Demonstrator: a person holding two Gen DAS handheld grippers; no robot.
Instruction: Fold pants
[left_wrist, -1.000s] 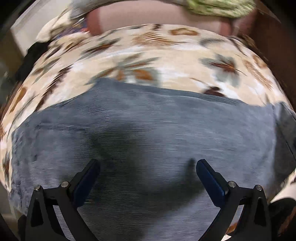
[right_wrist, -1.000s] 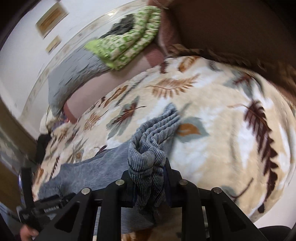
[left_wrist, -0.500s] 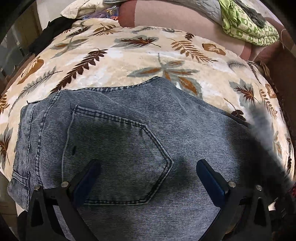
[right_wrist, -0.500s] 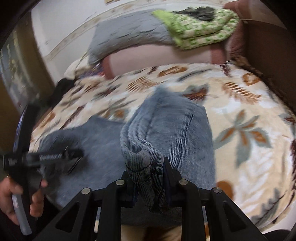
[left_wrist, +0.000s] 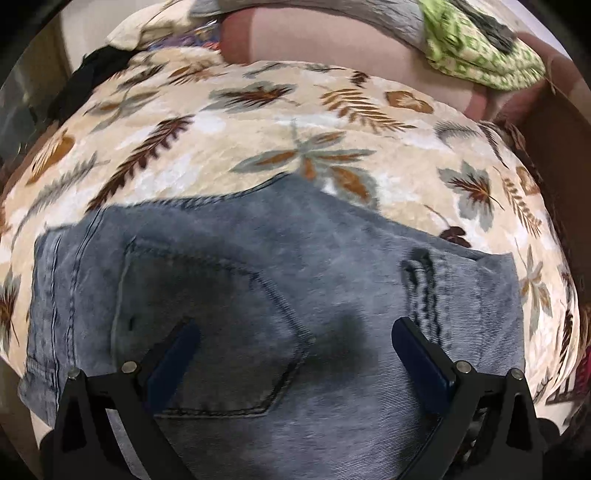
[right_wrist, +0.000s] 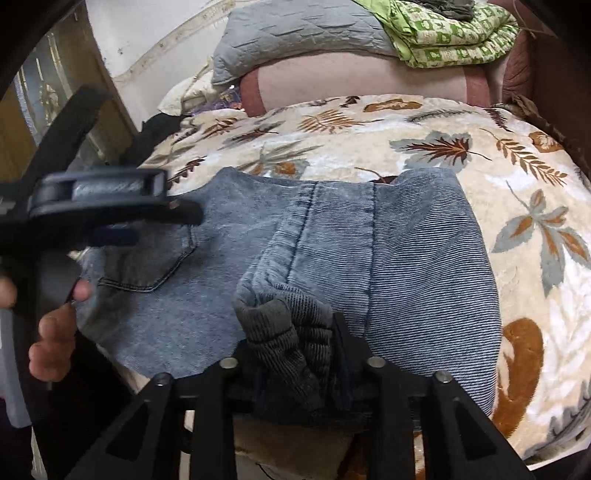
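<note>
Grey-blue corduroy pants (left_wrist: 332, 266) lie on a leaf-print blanket (left_wrist: 258, 140), back pocket (left_wrist: 207, 332) up. My left gripper (left_wrist: 295, 326) hovers over the pocket area, open, with nothing between its fingers. In the right wrist view the pant leg (right_wrist: 406, 258) is folded over onto the seat of the pants. My right gripper (right_wrist: 295, 325) has a bunched end of the leg (right_wrist: 284, 325) between its jaws, which are opening; the cloth still fills the gap. The left gripper (right_wrist: 110, 206), held by a hand (right_wrist: 51, 332), shows blurred at the left.
Behind the blanket sit a pink bolster (right_wrist: 362, 81), a grey quilted pillow (right_wrist: 295, 33) and a folded green blanket (right_wrist: 450, 33). A brown headboard (left_wrist: 554, 155) bounds the right side. Dark clothing (right_wrist: 159, 129) lies at the far left edge of the bed.
The right gripper swung the leg end leftwards and down over the pants, so the leg now lies folded on them. Its jaws stand slightly wider. The left gripper shifted a little above the pocket.
</note>
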